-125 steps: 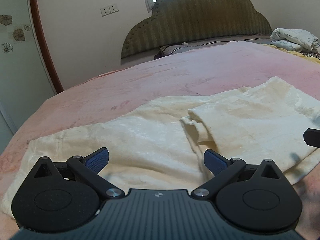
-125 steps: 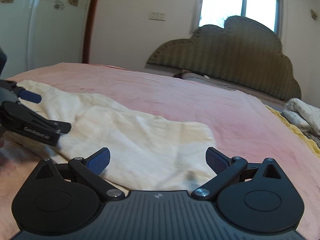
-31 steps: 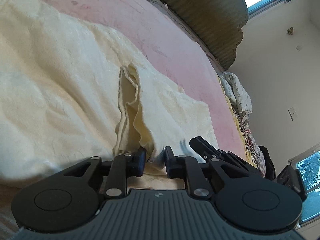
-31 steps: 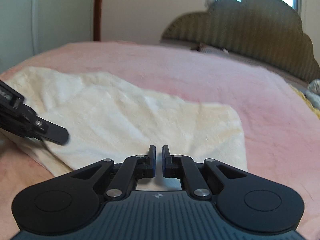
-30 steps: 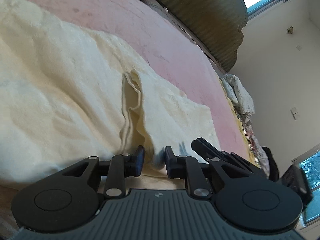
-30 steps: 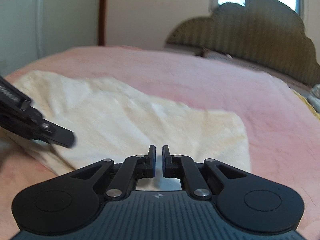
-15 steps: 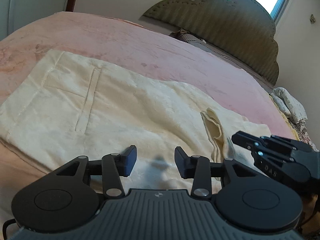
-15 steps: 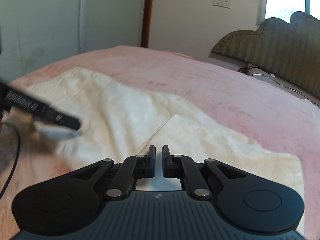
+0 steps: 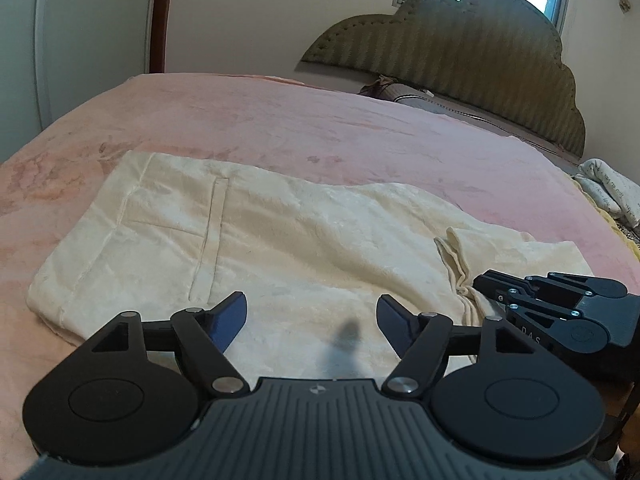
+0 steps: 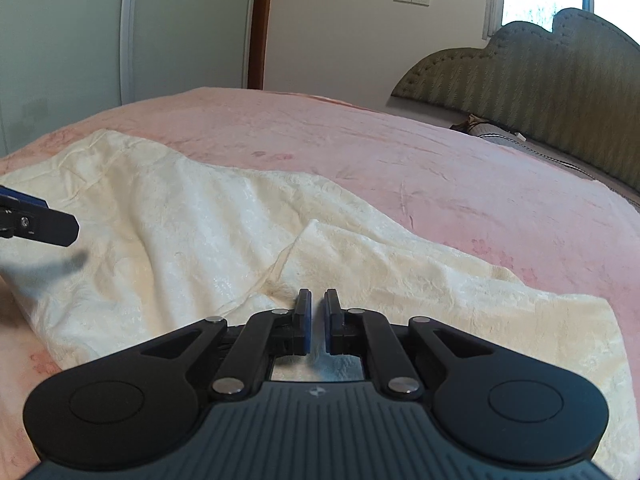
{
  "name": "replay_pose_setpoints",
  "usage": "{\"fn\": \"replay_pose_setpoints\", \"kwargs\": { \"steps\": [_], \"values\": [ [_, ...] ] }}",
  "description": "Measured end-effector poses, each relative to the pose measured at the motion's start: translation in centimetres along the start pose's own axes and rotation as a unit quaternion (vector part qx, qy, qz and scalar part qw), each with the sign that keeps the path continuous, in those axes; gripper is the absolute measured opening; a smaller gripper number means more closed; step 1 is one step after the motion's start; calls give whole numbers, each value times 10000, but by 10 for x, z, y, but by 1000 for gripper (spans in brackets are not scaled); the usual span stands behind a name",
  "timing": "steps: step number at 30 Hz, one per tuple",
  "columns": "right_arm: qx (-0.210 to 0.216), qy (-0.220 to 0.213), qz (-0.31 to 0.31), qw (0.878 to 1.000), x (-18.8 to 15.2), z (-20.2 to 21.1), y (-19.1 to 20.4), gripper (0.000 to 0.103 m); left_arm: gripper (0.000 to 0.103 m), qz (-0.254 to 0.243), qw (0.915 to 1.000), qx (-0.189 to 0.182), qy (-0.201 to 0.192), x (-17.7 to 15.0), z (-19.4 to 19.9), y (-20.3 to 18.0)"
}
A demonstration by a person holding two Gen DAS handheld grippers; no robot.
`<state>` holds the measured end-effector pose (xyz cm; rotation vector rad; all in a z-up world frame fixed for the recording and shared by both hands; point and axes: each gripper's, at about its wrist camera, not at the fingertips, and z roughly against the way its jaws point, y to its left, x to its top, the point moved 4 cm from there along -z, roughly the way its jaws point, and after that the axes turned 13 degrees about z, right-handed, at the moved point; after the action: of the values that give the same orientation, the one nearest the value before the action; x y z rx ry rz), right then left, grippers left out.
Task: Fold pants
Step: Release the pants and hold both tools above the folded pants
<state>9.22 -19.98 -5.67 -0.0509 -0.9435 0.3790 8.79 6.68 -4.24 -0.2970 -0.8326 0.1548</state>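
Observation:
Cream pants (image 9: 280, 232) lie spread on the pink bedspread (image 9: 320, 128), waist and pocket seam (image 9: 212, 232) to the left. One leg end (image 9: 512, 252) is folded back over the cloth at the right. My left gripper (image 9: 310, 304) hovers over the middle of the pants, its jaws opening with nothing between them. My right gripper (image 10: 316, 300) is shut, low over the pants (image 10: 180, 220) near the fold's edge (image 10: 288, 256). No cloth shows between its pads. In the left wrist view the right gripper (image 9: 480, 282) has its tips at the bunched hem (image 9: 460, 280). A left finger (image 10: 44, 224) shows at the left edge.
A padded olive headboard (image 9: 460, 52) stands at the far end of the bed. Crumpled light bedding (image 9: 608, 192) lies at the bed's right edge. A pale wardrobe door (image 10: 60, 60) and a brown door frame (image 10: 256, 24) stand left of the bed.
My left gripper let go of the bunched hem, spread its jaws, rolled level and swung left over the pants' middle. The right gripper stayed shut and moved left along the pants.

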Motion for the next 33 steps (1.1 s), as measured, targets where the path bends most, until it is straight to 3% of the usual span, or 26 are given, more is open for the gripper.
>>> {"fn": "replay_pose_setpoints", "kwargs": {
  "steps": [5, 8, 9, 10, 15, 19, 22, 24, 33],
  "values": [
    [-193, 9, 21, 9998, 1, 1, 1, 18, 83, -18, 9998, 155, -100, 1, -3, 3],
    [-633, 105, -98, 9979, -1, 1, -5, 58, 89, 19, 9996, 269, -126, 0, -4, 7],
    [-805, 170, -216, 9964, -3, 1, -9, 76, 89, 32, 9995, 294, -129, 0, -4, 9],
    [-840, 210, -372, 9956, -5, 0, -15, 81, 89, 36, 9994, 312, -133, 0, -4, 10],
    [-397, 176, -1067, 9933, -14, -1, -36, 86, 94, -61, 9988, 436, -208, -3, -5, 15],
    [-698, 293, -1024, 9919, -14, -3, -34, 103, 103, -390, 9965, 614, -403, -12, -12, 18],
    [-674, 287, -1090, 9913, -15, -3, -36, 103, 103, -1036, 9883, 909, -655, -29, -18, 10],
    [-678, 285, -1108, 9911, -16, -2, -36, 103, 103, -1208, 9850, 996, -727, -30, -17, 5],
    [-789, 420, -1379, 9864, -21, 0, -36, 103, 103, -988, 9899, 821, -599, -27, -19, 13]
  ]
}}
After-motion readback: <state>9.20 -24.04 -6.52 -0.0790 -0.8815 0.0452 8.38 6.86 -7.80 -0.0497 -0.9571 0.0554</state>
